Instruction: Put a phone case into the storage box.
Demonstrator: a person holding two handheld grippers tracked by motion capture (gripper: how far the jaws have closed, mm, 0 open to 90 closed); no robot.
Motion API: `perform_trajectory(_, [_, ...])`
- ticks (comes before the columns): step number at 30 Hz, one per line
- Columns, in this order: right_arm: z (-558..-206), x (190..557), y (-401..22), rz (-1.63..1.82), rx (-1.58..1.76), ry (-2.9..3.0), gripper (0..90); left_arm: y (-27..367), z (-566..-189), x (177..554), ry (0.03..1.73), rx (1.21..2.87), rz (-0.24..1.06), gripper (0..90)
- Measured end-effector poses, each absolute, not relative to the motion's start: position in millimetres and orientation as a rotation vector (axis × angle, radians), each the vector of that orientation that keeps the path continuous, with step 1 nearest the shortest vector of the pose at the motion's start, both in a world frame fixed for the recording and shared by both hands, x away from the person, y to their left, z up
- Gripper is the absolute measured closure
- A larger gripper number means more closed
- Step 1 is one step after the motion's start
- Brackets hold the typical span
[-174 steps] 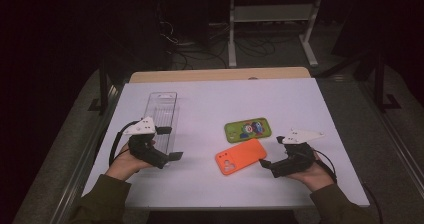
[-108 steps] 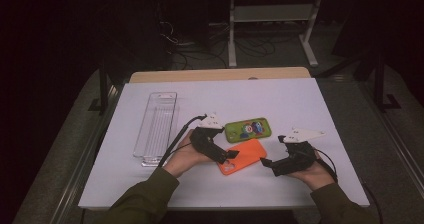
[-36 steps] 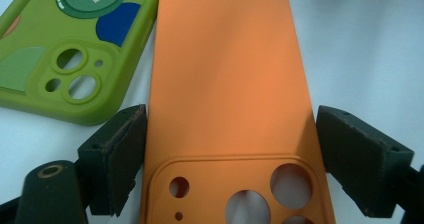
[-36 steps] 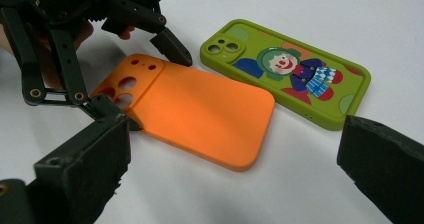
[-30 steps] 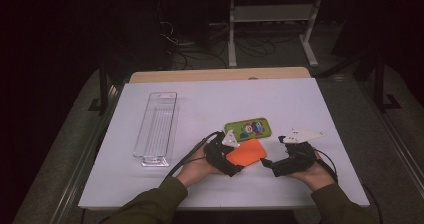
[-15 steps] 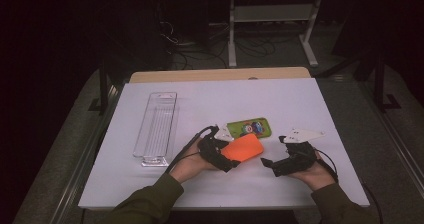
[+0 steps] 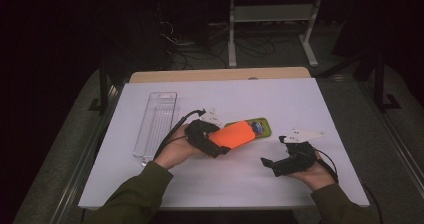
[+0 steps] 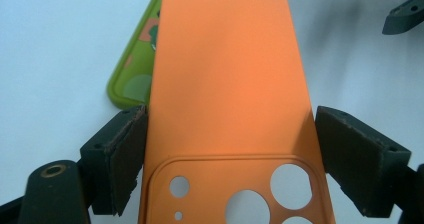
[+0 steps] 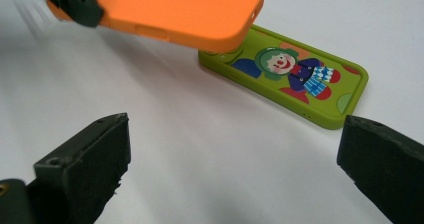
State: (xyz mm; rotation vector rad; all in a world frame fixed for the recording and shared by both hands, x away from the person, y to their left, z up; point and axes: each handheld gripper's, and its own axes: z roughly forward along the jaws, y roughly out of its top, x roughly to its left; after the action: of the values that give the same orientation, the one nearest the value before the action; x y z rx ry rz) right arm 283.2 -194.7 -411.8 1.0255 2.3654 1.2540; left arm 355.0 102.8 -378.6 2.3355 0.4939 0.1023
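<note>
So the left hand-held gripper has the orange phone case pinched across its width near the camera cutouts, lifted off the counter and hanging partly over the green clown case. It looks light and thin, probably a bit bendy and smooth, so squeezing the side edges near one end seems right; a hard clamp could bow it. The right hand-held gripper sits with jaws wide, empty.

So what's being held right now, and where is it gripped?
The left gripper holds the orange phone case by its long edges, near the camera cutouts. The right gripper holds nothing.
</note>
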Motion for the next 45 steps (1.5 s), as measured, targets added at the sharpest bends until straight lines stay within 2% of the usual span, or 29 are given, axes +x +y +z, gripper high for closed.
perform_trajectory(8, [-414,284,-195,1.265,1.022,2.355,0.2,105,-362,367,0.484,2.340,0.080,16.1])
perform_trajectory(25, [-414,293,-173,1.280,1.079,2.323,0.3,113,-357,370,0.483,2.327,0.090,16.1])
perform_trajectory(29, [-413,295,-167,1.246,1.075,2.301,7.6,114,-357,371,0.485,2.333,0.091,16.1])
perform_trajectory(45, [-412,326,-142,1.217,1.024,2.302,1.5,116,-352,371,0.492,2.327,0.089,16.0])
